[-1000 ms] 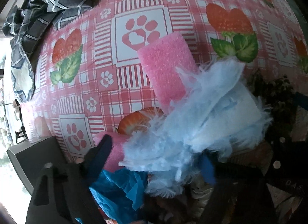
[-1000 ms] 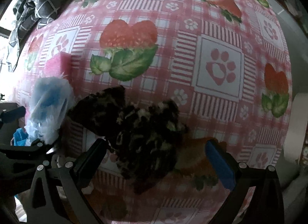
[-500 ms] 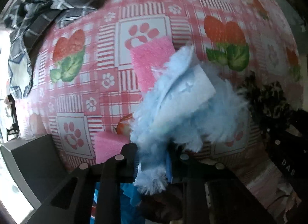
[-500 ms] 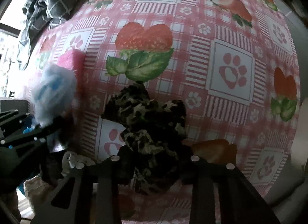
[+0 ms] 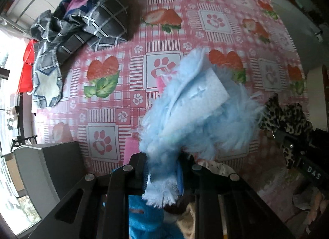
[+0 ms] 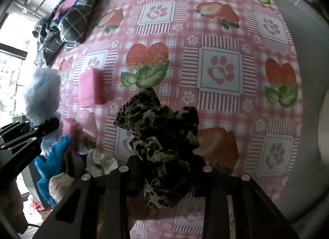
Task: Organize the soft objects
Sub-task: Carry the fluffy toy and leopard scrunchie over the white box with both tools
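My left gripper [image 5: 163, 174] is shut on a fluffy light-blue cloth [image 5: 193, 111] and holds it above the pink strawberry tablecloth [image 5: 127, 103]. My right gripper [image 6: 166, 175] is shut on a dark leopard-print cloth [image 6: 162, 128], also lifted off the table. The leopard cloth shows at the right of the left wrist view [image 5: 285, 115]; the blue cloth shows at the left of the right wrist view [image 6: 42, 93]. A pink sponge [image 6: 90, 87] lies flat on the tablecloth between them, mostly hidden behind the blue cloth in the left wrist view.
A dark plaid garment [image 5: 82, 25] lies bunched at the table's far left. Near the front-left edge is a pile of soft items: a bright blue cloth [image 6: 51, 167], beige and spotted pieces [image 6: 100, 163]. A grey box [image 5: 45, 169] stands beside the table's left edge.
Both grippers closed on their cloths, blue on the left and leopard on the right, and have lifted them up and back from the tablecloth; more of the table is now in view.
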The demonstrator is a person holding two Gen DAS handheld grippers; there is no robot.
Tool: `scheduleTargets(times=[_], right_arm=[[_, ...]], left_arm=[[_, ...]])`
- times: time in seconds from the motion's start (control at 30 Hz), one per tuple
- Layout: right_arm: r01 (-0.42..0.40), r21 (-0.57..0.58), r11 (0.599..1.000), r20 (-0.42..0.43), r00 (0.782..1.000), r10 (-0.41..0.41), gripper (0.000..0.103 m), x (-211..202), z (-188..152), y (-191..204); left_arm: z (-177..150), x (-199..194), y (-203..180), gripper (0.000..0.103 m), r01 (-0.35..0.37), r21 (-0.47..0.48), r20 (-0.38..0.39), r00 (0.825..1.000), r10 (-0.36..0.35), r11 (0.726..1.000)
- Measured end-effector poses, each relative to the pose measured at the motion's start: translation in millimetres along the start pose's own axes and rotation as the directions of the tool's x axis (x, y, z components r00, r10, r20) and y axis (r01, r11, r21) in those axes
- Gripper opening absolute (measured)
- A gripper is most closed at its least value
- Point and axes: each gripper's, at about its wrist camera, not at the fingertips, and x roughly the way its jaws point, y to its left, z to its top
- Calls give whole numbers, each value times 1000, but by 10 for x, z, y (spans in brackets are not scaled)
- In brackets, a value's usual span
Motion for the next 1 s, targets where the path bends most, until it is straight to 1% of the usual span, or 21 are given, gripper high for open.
scheduleTargets(times=[0.1, 0.13, 0.3, 0.37, 0.53, 0.73, 1.0], right_arm=[[-11, 17, 1000, 8, 1000, 11, 34, -158, -33, -38], [-12, 20, 1000, 12, 1000, 12, 34, -227, -106, -10], [-19, 24, 1000, 27, 999, 18, 34, -418, -248, 18], [-19, 32, 999, 33, 999, 18, 34, -500, -341, -18], [-17, 59, 998, 36, 999, 15, 34, -589, -566, -90], [-25, 77, 997, 39, 999, 22, 34, -688, -812, -134], [-43, 101, 994, 39, 998, 39, 34, -743, -1089, -146]], left_arm=[[-72, -158, -43, 24, -2, 3, 17, 1000, 2, 1000], [-106, -197, -54, 24, -1, 5, 22, 1000, 1, 1000], [-311, -462, -26, 24, 3, 4, 41, 999, -3, 1000], [-413, -555, -34, 24, 0, 13, 54, 999, -1, 1000], [-584, -652, -75, 24, -2, 35, 74, 997, -1, 999], [-782, -733, -69, 24, -4, 33, 83, 997, 1, 999], [-1155, -751, 23, 24, 1, 27, 81, 997, -3, 1000]])
